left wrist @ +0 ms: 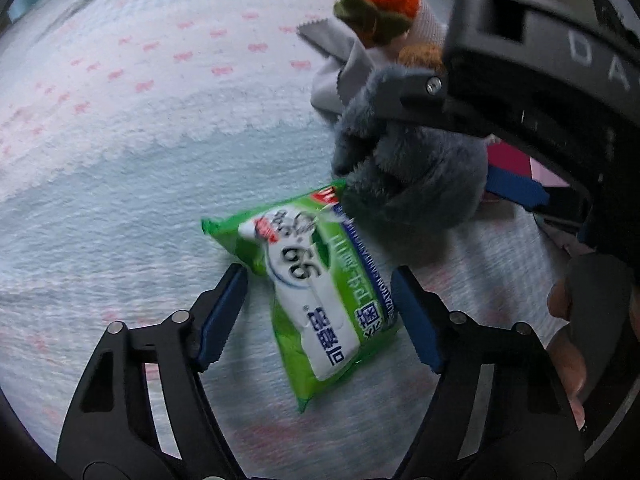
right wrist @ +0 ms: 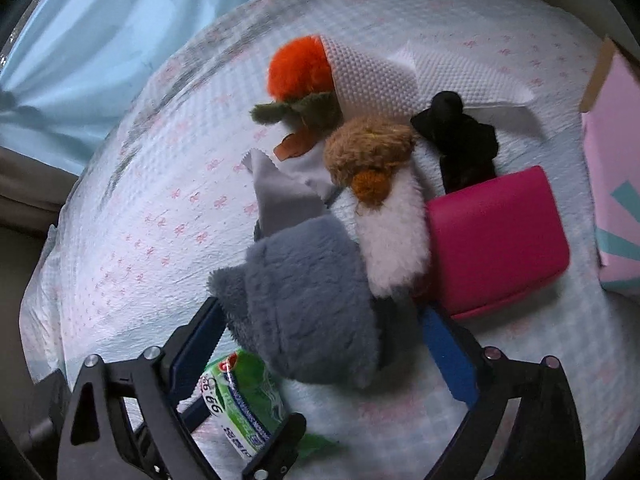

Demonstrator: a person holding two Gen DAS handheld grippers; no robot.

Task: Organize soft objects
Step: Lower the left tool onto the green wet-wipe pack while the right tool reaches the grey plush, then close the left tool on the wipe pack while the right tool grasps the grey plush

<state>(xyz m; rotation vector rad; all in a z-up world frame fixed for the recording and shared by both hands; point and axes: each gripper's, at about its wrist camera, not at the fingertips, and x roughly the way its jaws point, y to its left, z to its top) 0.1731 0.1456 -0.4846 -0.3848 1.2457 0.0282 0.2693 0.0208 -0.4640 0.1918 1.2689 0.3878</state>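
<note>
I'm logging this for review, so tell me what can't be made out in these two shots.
- Left wrist view: the magenta pouch is mostly hidden by the right claw's body.
- Right wrist view: the green wipes pack is partly covered by claw fingers and the grey plush.
- Right wrist view: the pink box is cut off by the right edge.
- Right wrist view: what the black item is, too dark.

Left wrist view: grey plush (left wrist: 416,168) covers the top corner of the green wipes pack (left wrist: 320,292); right claw's black body (left wrist: 532,52) hides most of the pink pouch (left wrist: 516,160) & part of the plush pile. Right wrist view: wipes pack (right wrist: 248,400) mostly hidden behind the left claw (right wrist: 224,432) & grey plush (right wrist: 304,304). Pink box (right wrist: 612,176) cut off at the right edge. Black item (right wrist: 460,136) too dark to ID. Bed cover (left wrist: 120,140) print blurred.
</note>
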